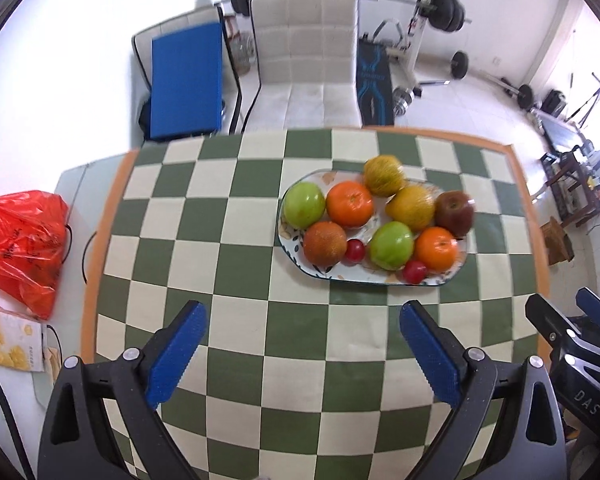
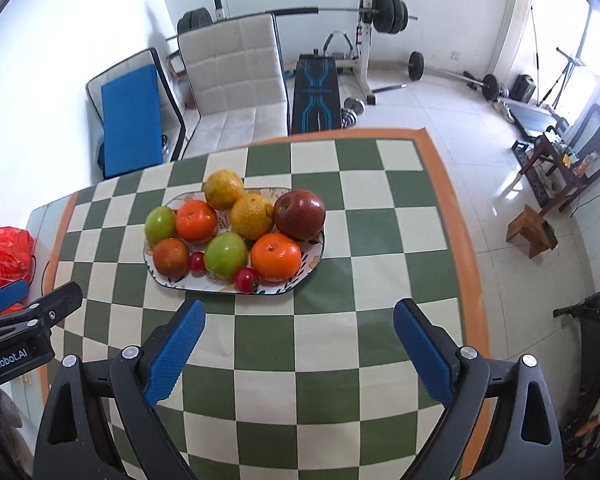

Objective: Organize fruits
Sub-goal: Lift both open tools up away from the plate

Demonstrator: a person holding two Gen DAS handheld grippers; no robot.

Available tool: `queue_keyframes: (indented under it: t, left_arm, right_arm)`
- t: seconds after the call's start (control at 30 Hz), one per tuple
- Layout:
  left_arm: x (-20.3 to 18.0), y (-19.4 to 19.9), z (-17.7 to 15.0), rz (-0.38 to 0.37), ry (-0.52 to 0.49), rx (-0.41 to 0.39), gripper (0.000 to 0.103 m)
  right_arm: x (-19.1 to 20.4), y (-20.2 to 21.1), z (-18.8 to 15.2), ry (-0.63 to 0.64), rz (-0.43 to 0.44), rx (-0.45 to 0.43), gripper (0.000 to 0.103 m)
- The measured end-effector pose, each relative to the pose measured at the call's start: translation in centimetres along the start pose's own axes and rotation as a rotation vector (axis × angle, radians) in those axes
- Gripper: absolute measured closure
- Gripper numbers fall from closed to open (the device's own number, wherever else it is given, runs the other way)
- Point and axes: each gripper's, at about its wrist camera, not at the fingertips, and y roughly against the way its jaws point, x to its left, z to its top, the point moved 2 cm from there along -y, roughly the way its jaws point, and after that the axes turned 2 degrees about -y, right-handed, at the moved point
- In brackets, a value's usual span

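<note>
You are holding the left gripper (image 1: 302,344) released, grasping nothing | you are holding the right gripper (image 2: 298,340) released, also bare | fruits are sitting on the oval plate (image 2: 318,256) on the checkered cloth (image 2: 324,360), ahead of both.

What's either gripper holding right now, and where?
Nothing. Left tongs and right tongs are open above the checkered green-and-cream tablecloth, short of the oval patterned fruit plate.

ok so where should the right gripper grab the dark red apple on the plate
Probably from above: take the dark red apple across its widest middle, fingers toward the open plate rim and the far side, since a yellow fruit and an orange crowd its other sides. The right gripper is open.
</note>
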Motion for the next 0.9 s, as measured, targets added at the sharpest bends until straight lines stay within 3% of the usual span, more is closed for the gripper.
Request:
queue_keyframes:
  t: [0.47,0.9]
  left_arm:
    - [0.8,12.4,-3.6,-0.05,0.007,-0.177,0.004]
    - [-0.1,19.0,-7.5,-0.054,-0.042,-0.261,0.004]
  right_arm:
    - [0.6,15.2,-3.7,0.031,0.026,-0.162,0.006]
    - [1.0,25.2,-6.5,0.065,0.019,-0.269,0.004]
